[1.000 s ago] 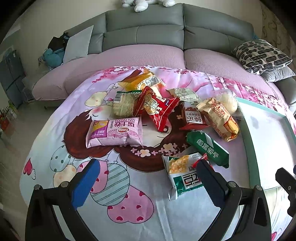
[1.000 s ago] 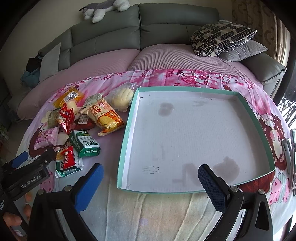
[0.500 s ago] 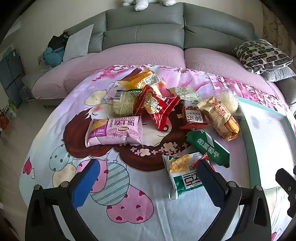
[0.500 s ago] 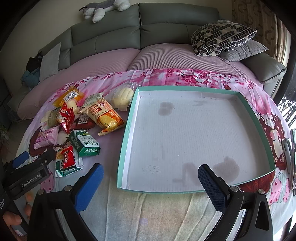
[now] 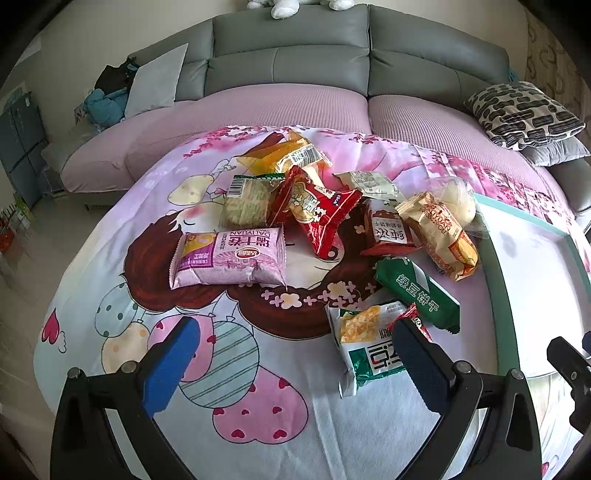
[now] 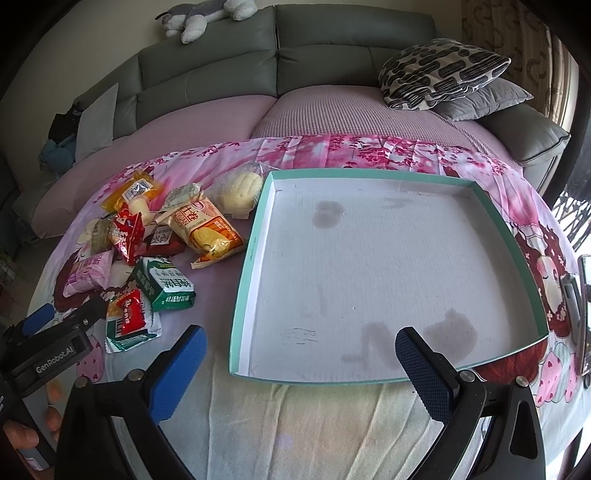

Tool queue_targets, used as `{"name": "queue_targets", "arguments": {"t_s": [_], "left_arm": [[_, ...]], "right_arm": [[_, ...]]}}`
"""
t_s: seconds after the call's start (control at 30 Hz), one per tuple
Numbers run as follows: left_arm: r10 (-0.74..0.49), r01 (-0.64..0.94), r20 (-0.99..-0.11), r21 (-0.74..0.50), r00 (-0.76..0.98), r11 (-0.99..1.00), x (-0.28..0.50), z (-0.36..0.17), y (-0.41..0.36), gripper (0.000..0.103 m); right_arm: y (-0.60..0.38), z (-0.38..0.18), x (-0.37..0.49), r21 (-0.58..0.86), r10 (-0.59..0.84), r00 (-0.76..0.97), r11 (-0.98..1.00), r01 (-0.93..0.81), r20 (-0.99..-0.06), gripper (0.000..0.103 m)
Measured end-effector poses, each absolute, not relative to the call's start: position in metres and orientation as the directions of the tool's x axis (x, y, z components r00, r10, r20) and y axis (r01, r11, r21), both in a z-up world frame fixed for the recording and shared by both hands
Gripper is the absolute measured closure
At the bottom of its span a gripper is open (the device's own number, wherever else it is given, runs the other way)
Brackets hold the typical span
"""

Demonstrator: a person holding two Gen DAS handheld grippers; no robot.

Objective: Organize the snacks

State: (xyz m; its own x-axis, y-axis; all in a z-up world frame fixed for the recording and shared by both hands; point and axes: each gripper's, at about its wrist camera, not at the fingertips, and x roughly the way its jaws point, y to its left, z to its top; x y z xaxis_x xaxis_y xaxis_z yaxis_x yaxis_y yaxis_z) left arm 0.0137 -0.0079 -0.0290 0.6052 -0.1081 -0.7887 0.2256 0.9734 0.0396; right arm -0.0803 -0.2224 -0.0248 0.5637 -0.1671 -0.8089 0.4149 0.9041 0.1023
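Nothing has shifted since a second ago: both grippers, left (image 5: 295, 354) and right (image 6: 301, 356), hover wide open, empty; tray (image 6: 243, 291) bare, snacks (image 5: 325, 221) untouched.

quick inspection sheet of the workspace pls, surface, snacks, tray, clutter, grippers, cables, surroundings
surface: cartoon-print sheet spread over the work area, wrinkled near the front edge.
job's things: snack packets in a loose, partly overlapping pile, among them a pink packet, a red packet and a green packet; teal-rimmed tray beside the pile holds no snacks, its white floor stained.
clutter: a phone-like object at the sheet's right edge.
grippers: left gripper open, holding nothing, low over the sheet near the pile; right gripper open, holding nothing, at the tray's near edge.
cables: nothing seen.
surroundings: grey sofa with a patterned cushion and a plush toy.
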Motion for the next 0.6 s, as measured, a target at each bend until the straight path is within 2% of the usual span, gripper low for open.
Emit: {"name": "queue_targets", "arguments": {"t_s": [0.6], "left_arm": [[-0.137, 0.253, -0.776, 0.03, 0.616, 0.967, 0.0079, -0.0213, -0.0023, 0.0]], "right_arm": [[-0.2166, -0.0277, -0.0753, 0.04, -0.217, 0.533, 0.903, 0.428, -0.818, 0.0]]}}
